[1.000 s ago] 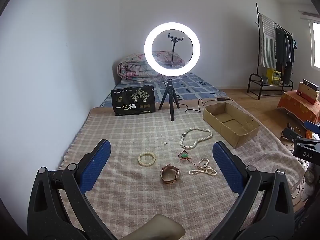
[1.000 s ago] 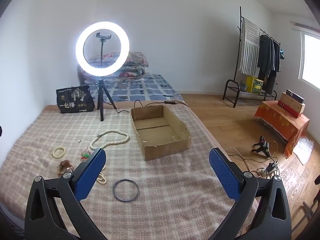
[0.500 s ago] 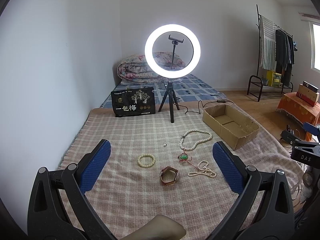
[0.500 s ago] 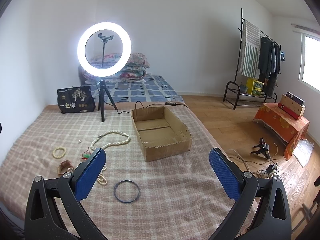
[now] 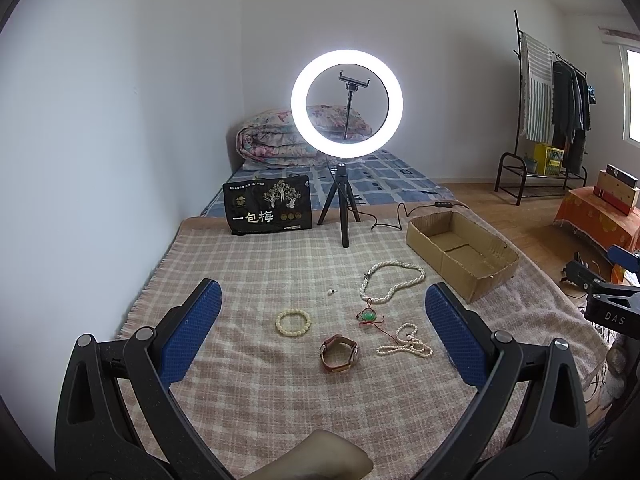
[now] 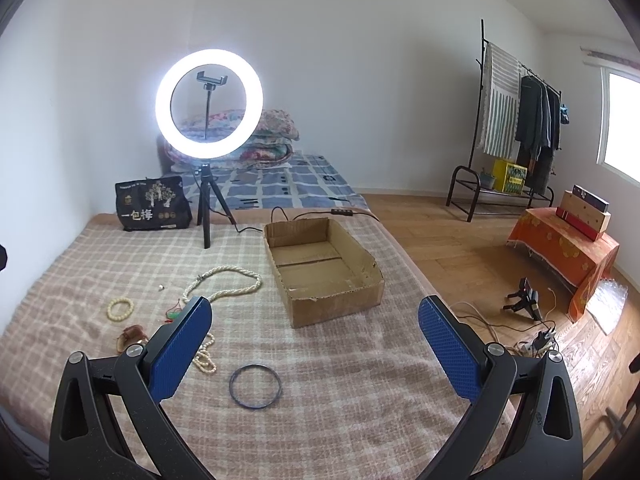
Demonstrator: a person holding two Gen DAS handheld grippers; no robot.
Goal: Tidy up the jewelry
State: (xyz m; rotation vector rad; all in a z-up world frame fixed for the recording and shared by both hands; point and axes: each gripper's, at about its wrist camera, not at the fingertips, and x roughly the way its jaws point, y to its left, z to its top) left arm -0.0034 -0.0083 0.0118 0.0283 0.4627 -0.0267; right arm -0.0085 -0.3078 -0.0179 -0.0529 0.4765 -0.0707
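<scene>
Cardboard box (image 6: 324, 264) empty, so sorting judged not started: pearl necklace (image 5: 392, 282), bead bracelet (image 5: 293, 322), watch (image 5: 338, 353), pendant (image 5: 368, 315), dark ring (image 6: 255, 387) all lie on blanket (image 6: 340, 420); left gripper (image 5: 322, 340), right gripper (image 6: 314, 350) spread wide, holding nothing.

Even, soft daylight; the ring light (image 5: 346, 103) glares white (fisheye bends and darkens the edges).

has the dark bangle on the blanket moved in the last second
No. In the right wrist view the dark bangle lies in the same spot relative to the cardboard box; the slight frame shift is camera motion.
</scene>
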